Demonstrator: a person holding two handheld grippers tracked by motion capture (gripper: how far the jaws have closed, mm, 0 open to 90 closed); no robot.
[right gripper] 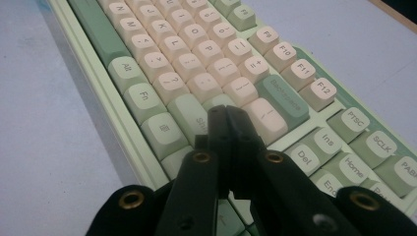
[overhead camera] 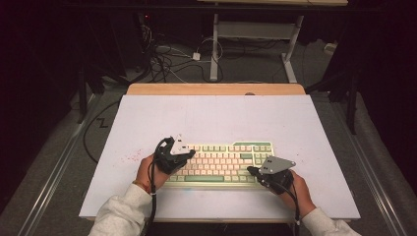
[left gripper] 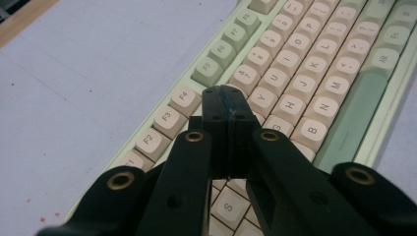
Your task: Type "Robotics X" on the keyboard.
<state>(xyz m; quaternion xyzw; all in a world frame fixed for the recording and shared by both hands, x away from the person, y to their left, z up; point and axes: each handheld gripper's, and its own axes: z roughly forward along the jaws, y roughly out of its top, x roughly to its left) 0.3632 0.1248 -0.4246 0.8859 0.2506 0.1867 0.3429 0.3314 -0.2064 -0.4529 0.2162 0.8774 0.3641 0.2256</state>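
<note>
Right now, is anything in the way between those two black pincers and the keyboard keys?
Nothing visible is. The left gripper hangs with its jaws shut over the keyboard, tips near the number row. The right gripper is also shut, over the keys near Shift and Enter. Whether either tip touches a key, I cannot tell.

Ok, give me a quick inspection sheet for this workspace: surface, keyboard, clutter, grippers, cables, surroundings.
Surface: pale board on a wooden table, small red specks near the left hand.
Job's things: green-and-cream keyboard, flat, near the front edge.
Clutter: nothing seen.
Grippers: left gripper shut, empty, over the keyboard's left part; right gripper shut, empty, over its right end.
Cables: one trails from each gripper; a tangle on the floor behind.
Surroundings: dark room, white desk legs beyond.
</note>
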